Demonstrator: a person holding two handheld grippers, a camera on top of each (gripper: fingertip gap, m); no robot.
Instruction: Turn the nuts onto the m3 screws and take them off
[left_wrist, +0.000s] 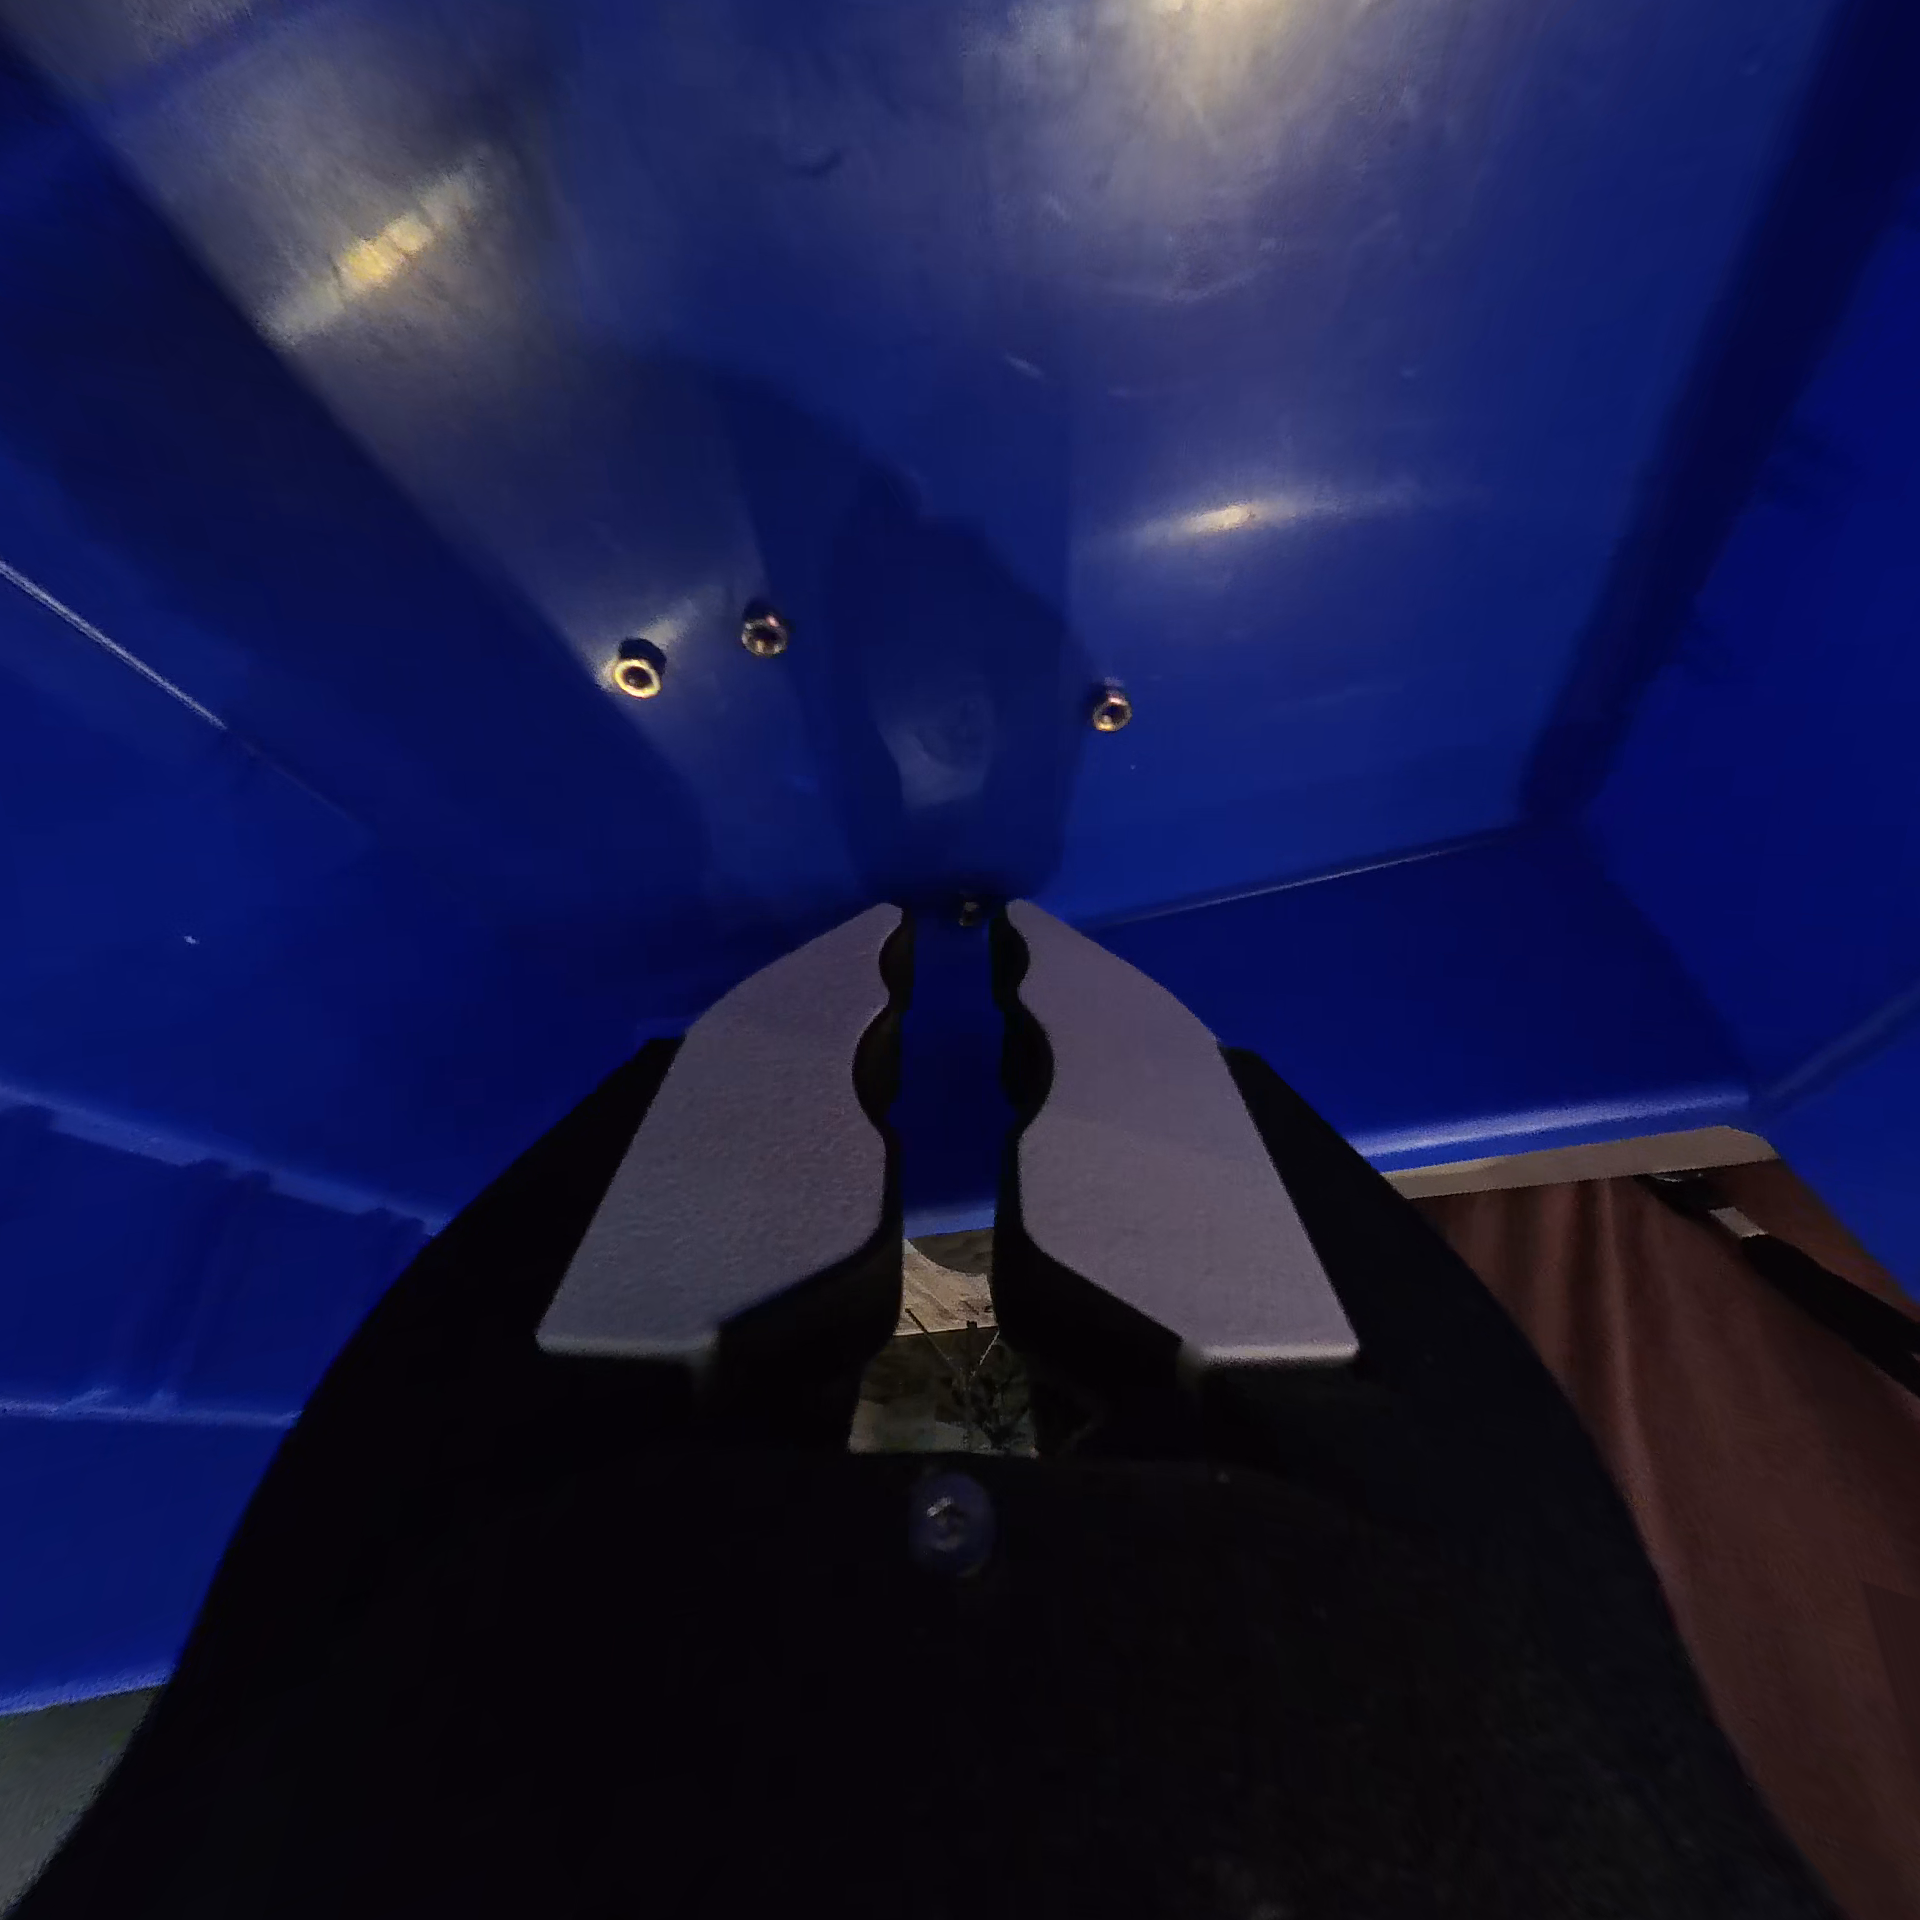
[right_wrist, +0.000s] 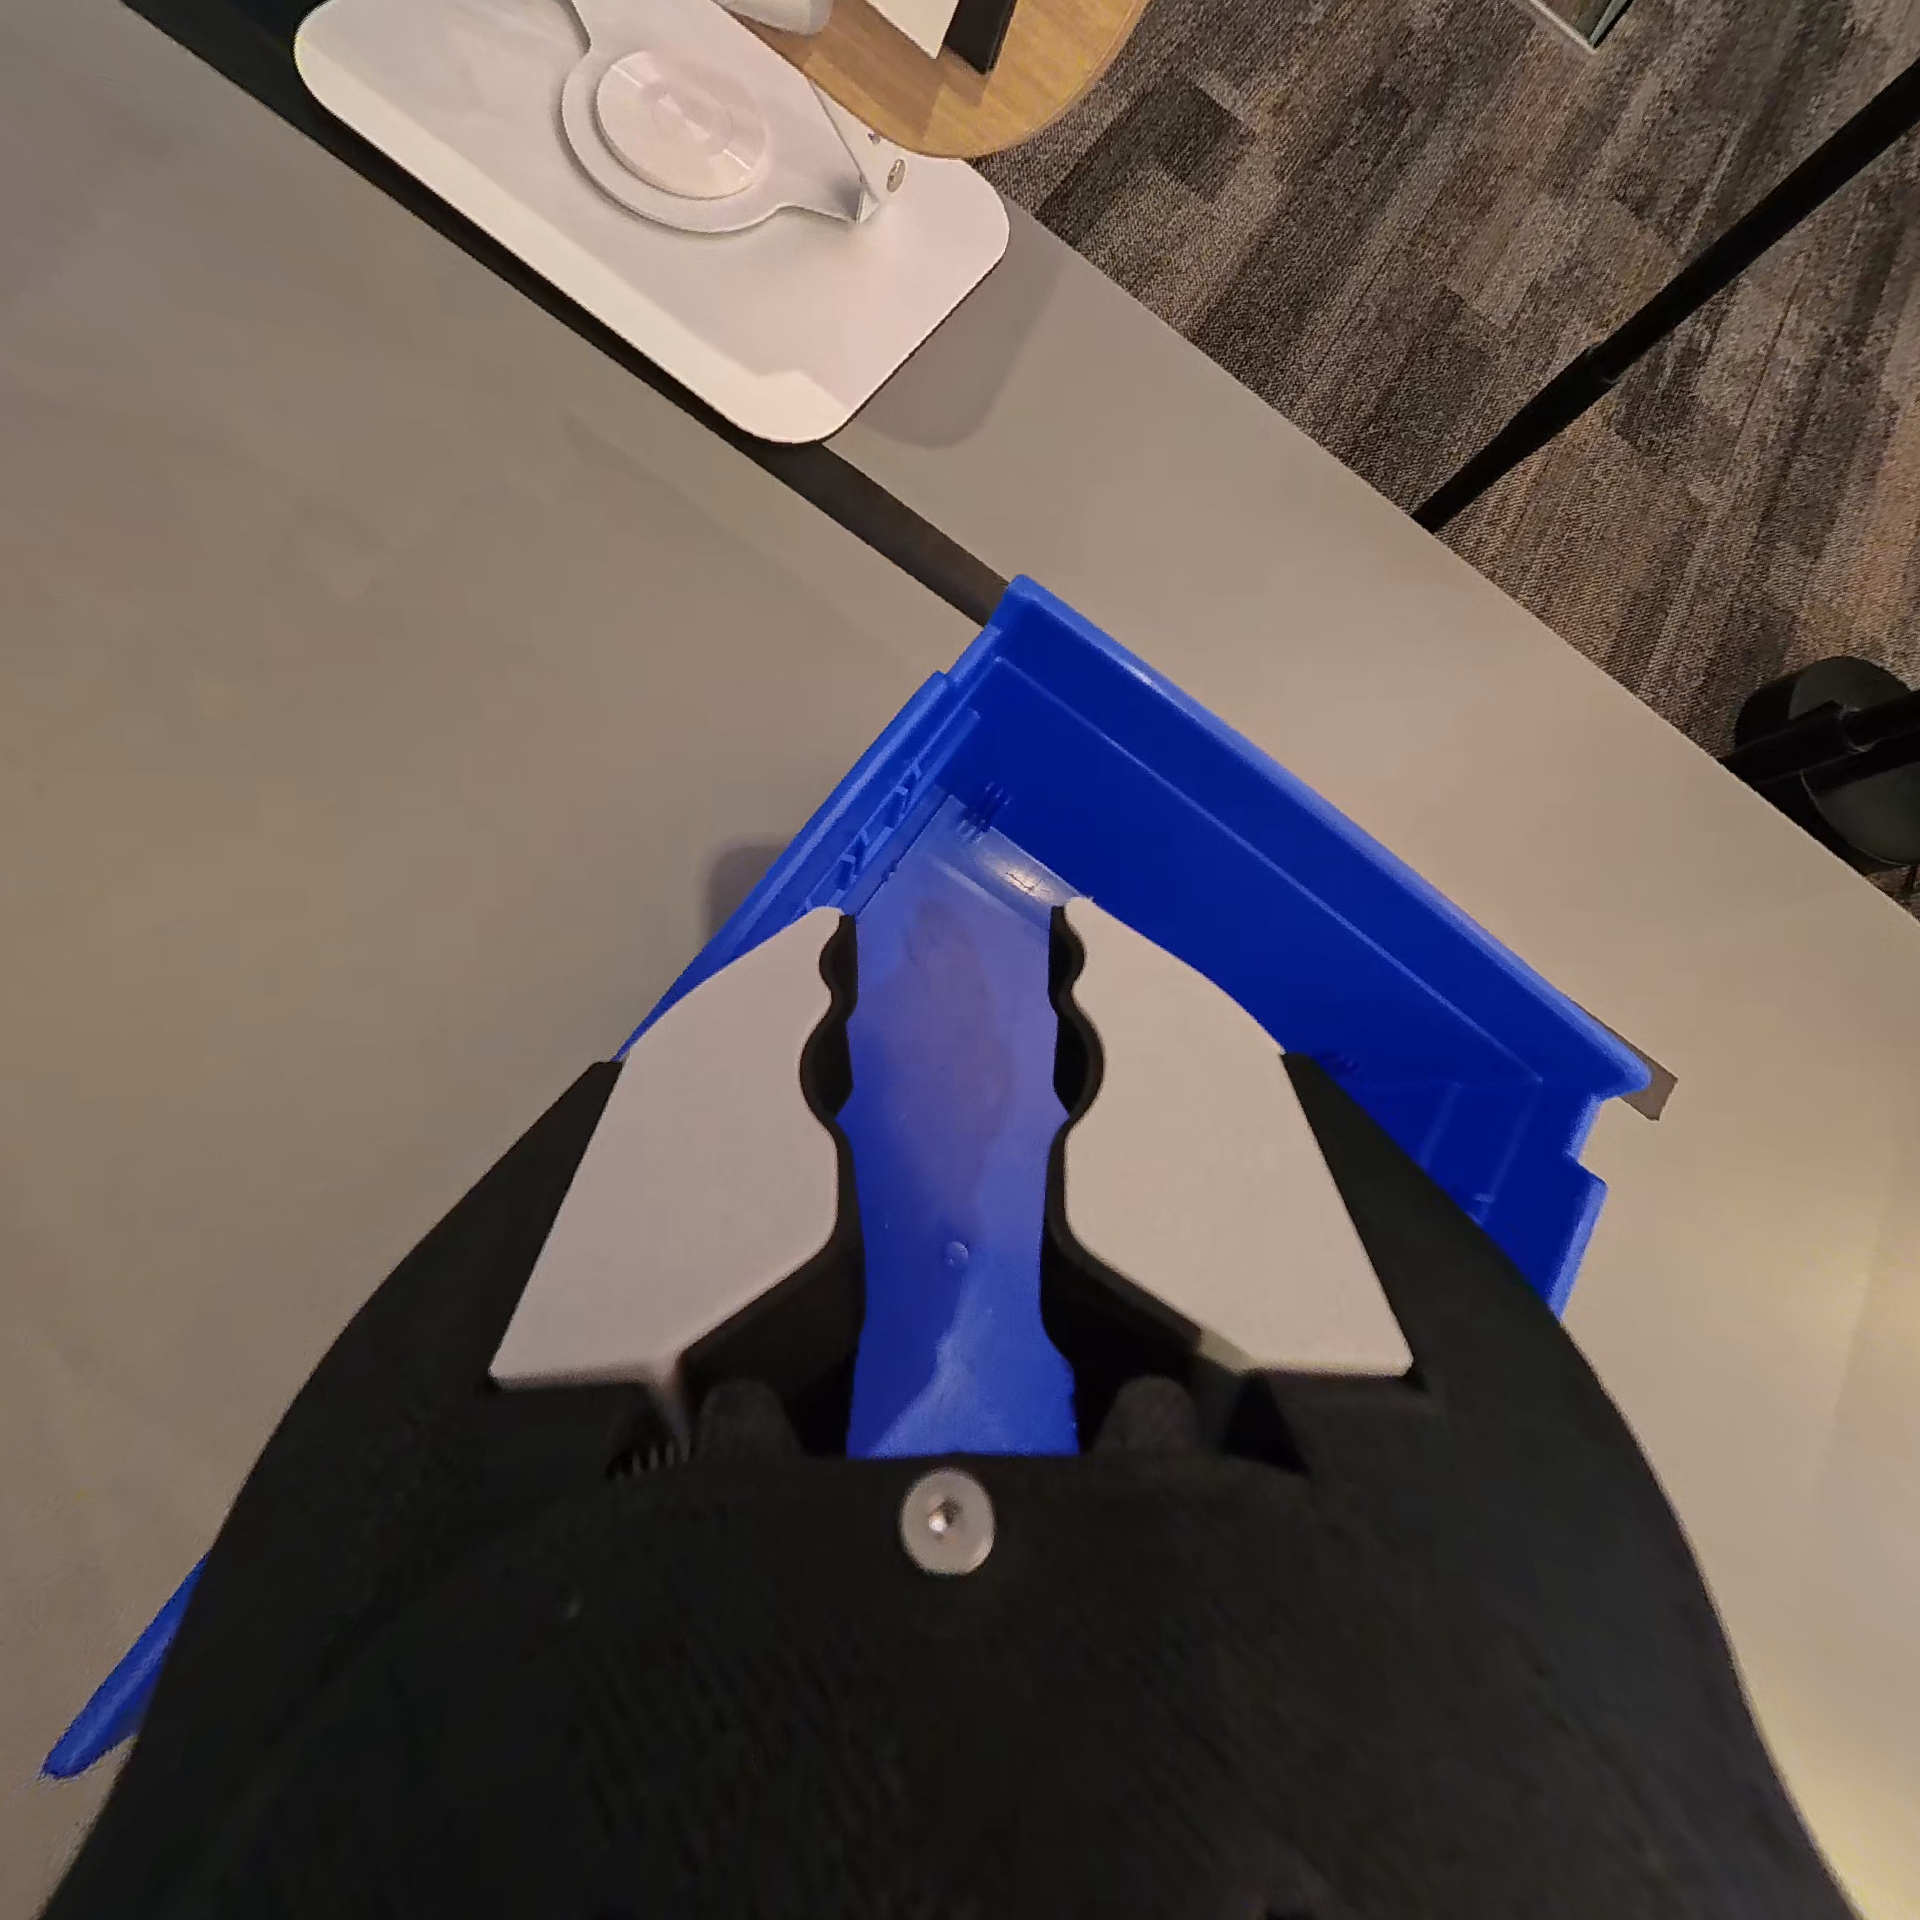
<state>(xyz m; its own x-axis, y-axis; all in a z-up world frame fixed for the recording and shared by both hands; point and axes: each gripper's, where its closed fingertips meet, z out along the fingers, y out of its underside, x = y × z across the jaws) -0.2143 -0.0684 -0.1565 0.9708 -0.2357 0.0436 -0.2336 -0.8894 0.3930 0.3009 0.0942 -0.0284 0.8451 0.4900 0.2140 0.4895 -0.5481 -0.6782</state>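
**Left gripper at a nut inside the blue bin; right gripper spread above the bin**

In the left wrist view, the left gripper (left_wrist: 954, 914) reaches down into a blue plastic bin (left_wrist: 1351, 436), its tips at the bin floor. A small nut (left_wrist: 968, 912) sits between the tips, which stand a narrow gap apart; whether the pads actually pinch it cannot be told, because the spot is dark and tiny. Farther along the floor lie three more loose nuts: one at the left (left_wrist: 637, 675), a second just beside it (left_wrist: 765, 632), and a third well apart to the right (left_wrist: 1111, 710). All three lie flat with their holes facing up. No screw can be made out in this view. At the lower right, beyond the bin's front lip, a brown surface (left_wrist: 1662, 1455) shows.

In the right wrist view, the right gripper (right_wrist: 951, 914) hangs above the same bin (right_wrist: 1247, 883), its jaws spread apart with nothing between them but the bin's blue inner surface below. The bin rests on a grey table (right_wrist: 364, 623). At the table's far side sits a white stand base (right_wrist: 675, 208), and past the table edge lies grey patterned carpet (right_wrist: 1455, 260).
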